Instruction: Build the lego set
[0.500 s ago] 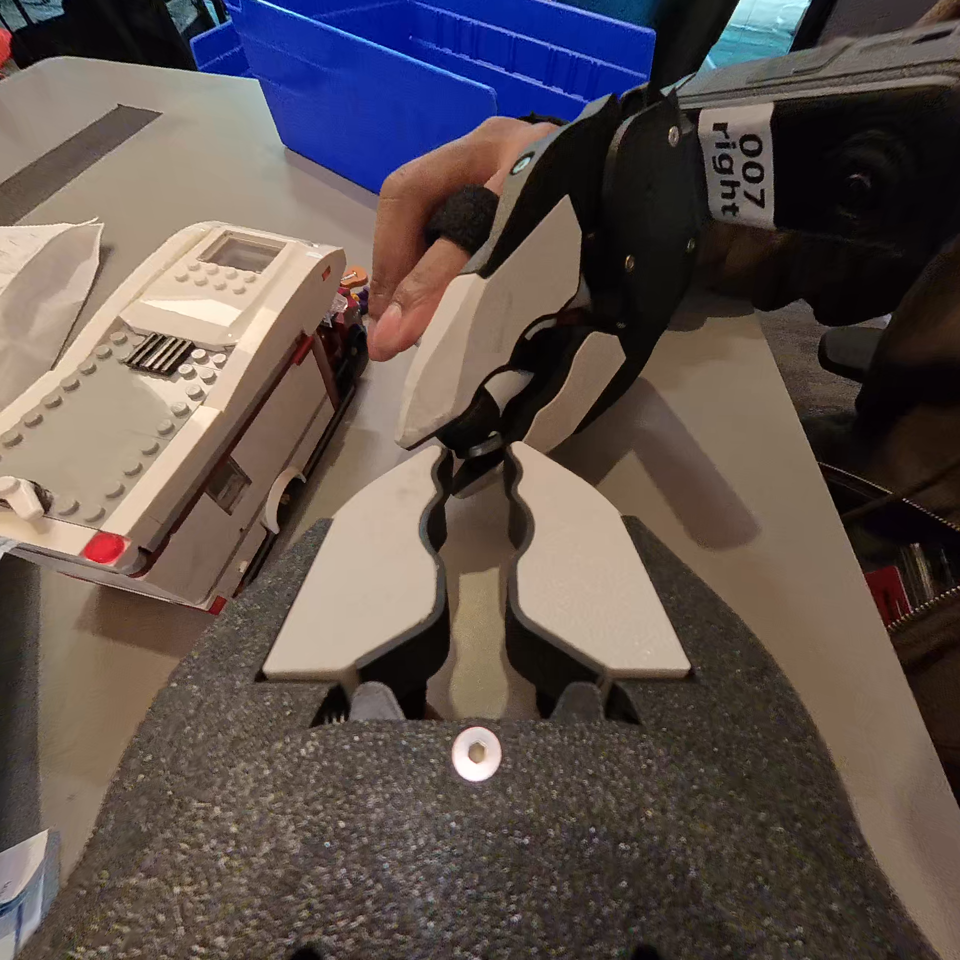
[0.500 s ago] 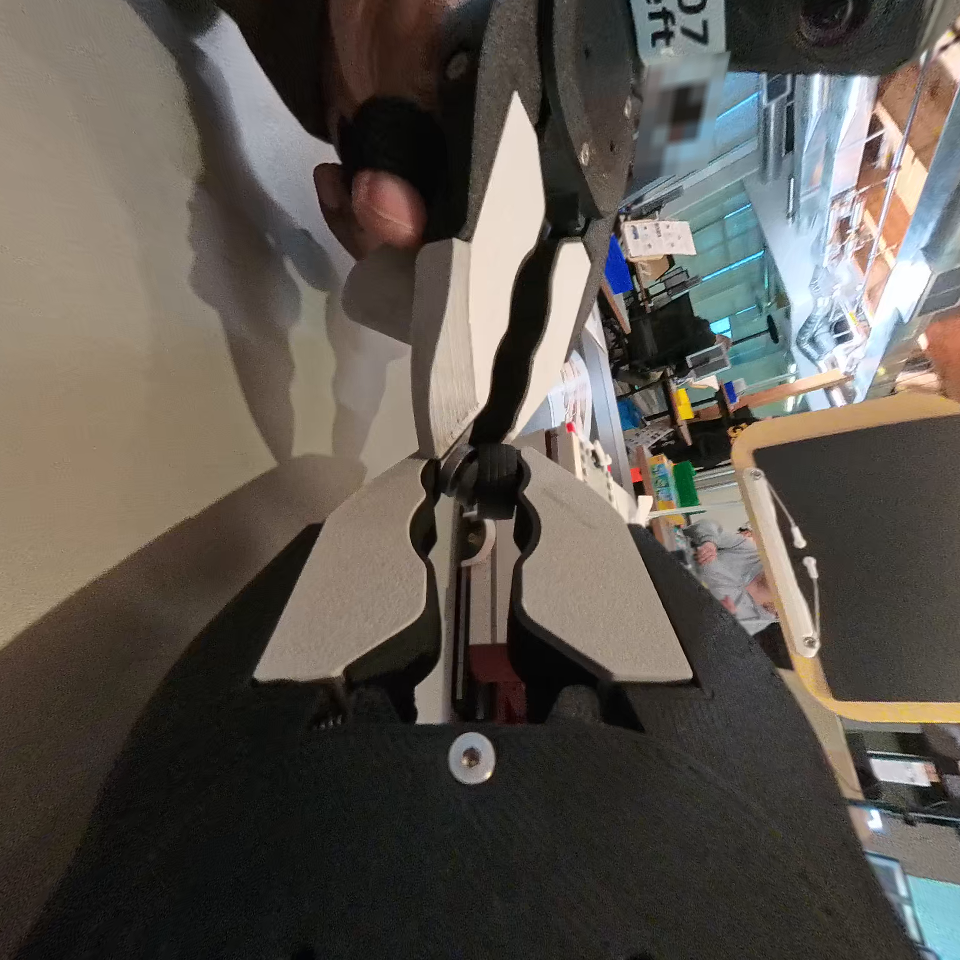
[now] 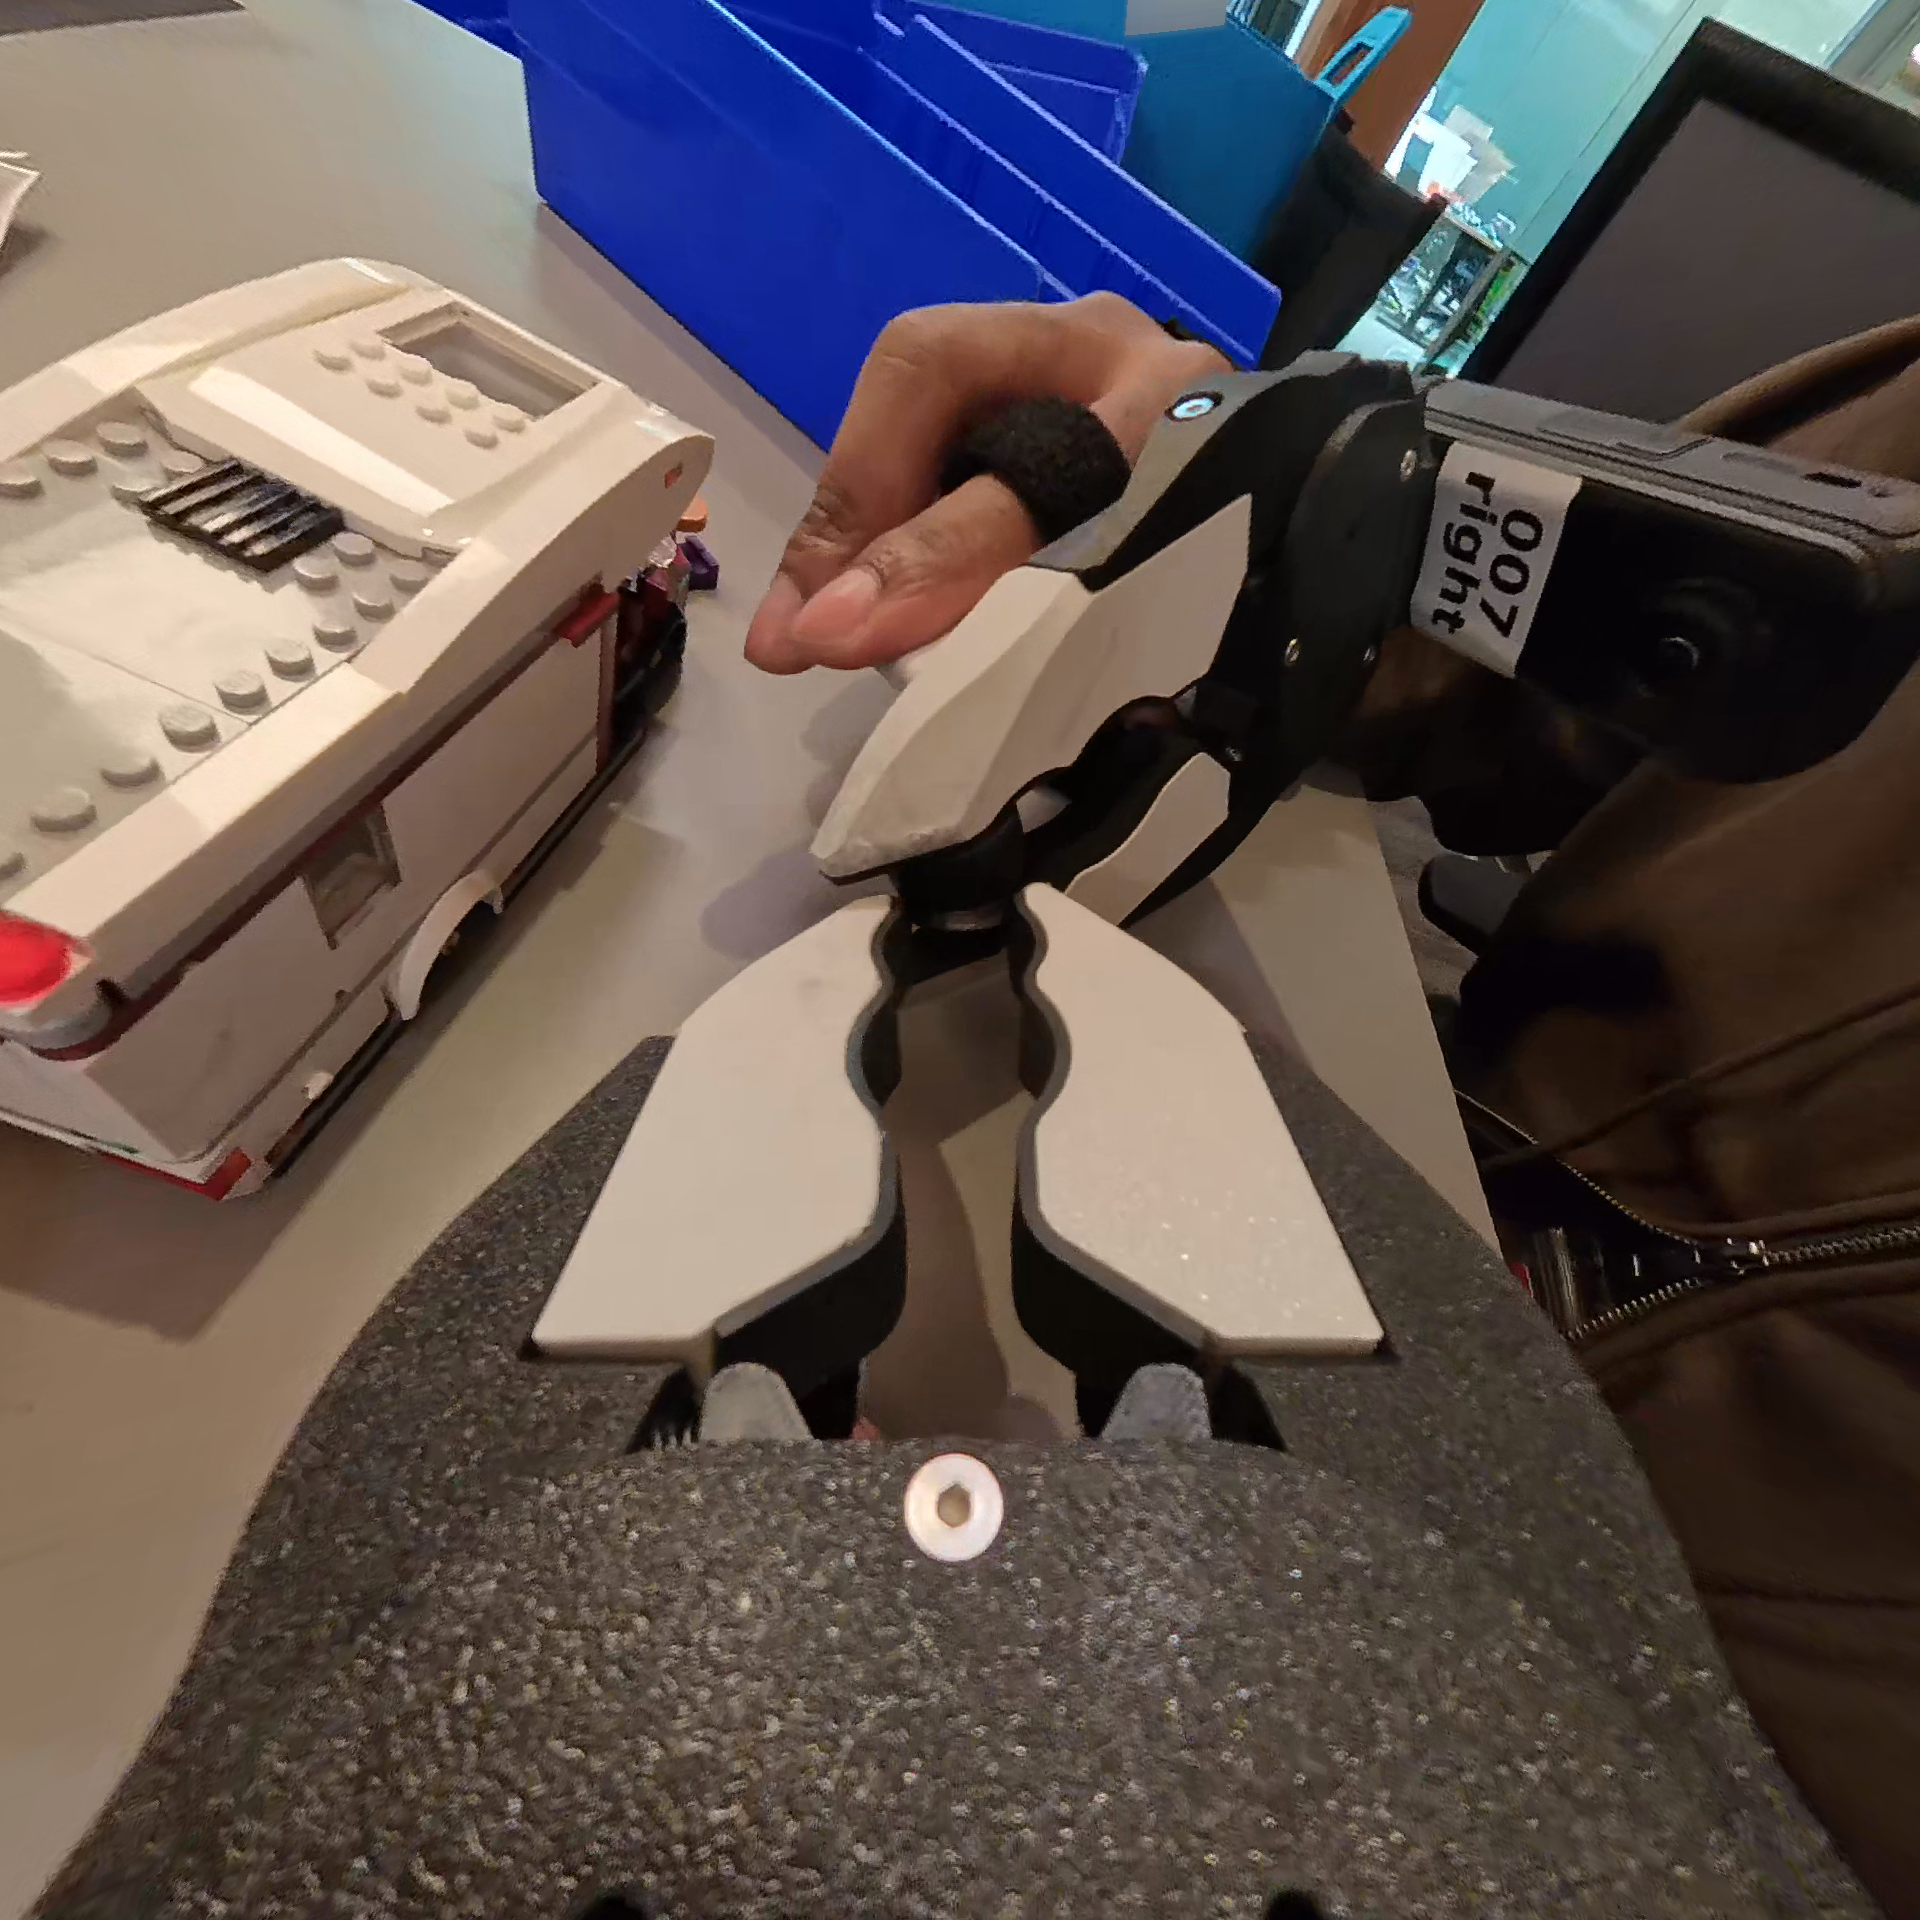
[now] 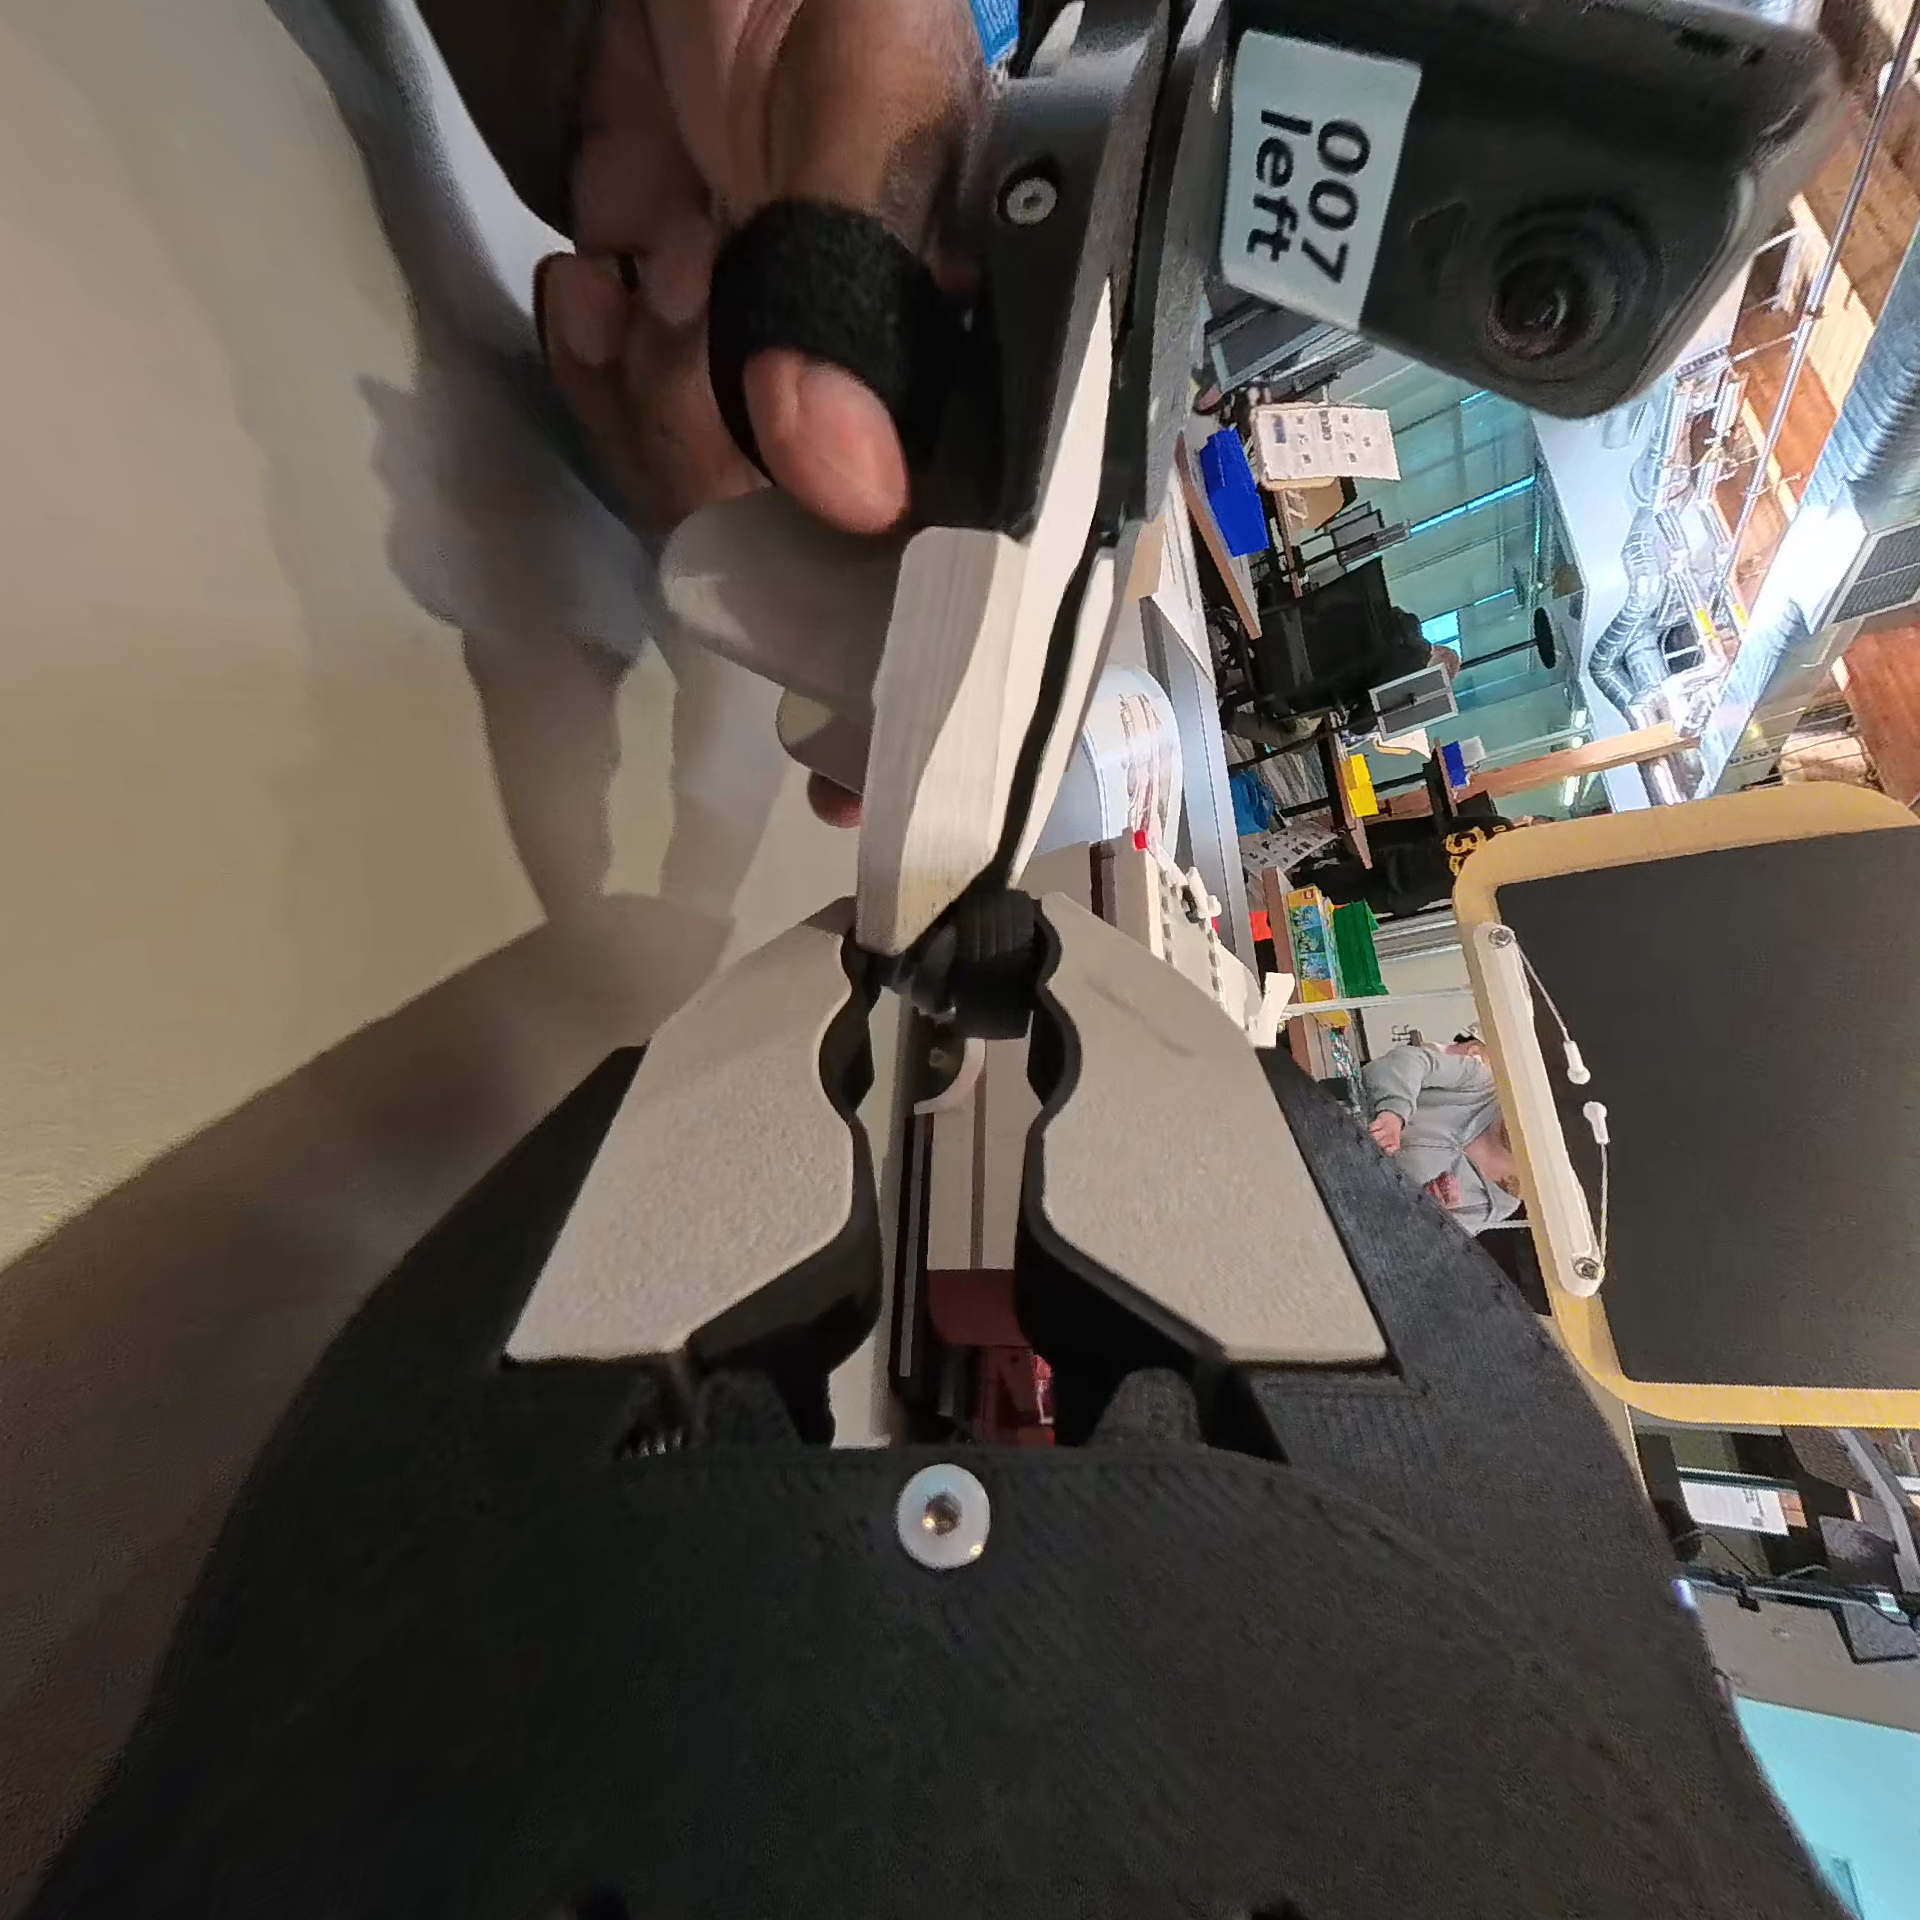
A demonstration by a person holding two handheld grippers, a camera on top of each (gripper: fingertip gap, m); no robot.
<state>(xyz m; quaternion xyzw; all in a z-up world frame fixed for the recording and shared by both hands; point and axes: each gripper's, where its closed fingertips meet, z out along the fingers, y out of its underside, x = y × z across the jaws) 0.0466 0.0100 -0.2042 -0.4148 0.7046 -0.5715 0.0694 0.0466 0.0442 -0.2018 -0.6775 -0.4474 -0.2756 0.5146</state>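
One small black ribbed wheel (image 3: 961, 883) sits clamped between both tongs, above the grey table (image 3: 312, 1299); its axle runs roughly along the left gripper's fingers, flat face toward that camera. Left gripper (image 3: 958, 920) is closed on it at the tips. Right gripper (image 4: 956, 951) comes in from the right at a steep angle, fingers pinching the same wheel. Two hands visible, one per gripper, each with a black finger strap. One white brick-built camper van (image 3: 291, 644) lies just left, long axis running away from the left camera. Several blue bins (image 3: 831, 187) behind it; exact count unclear.
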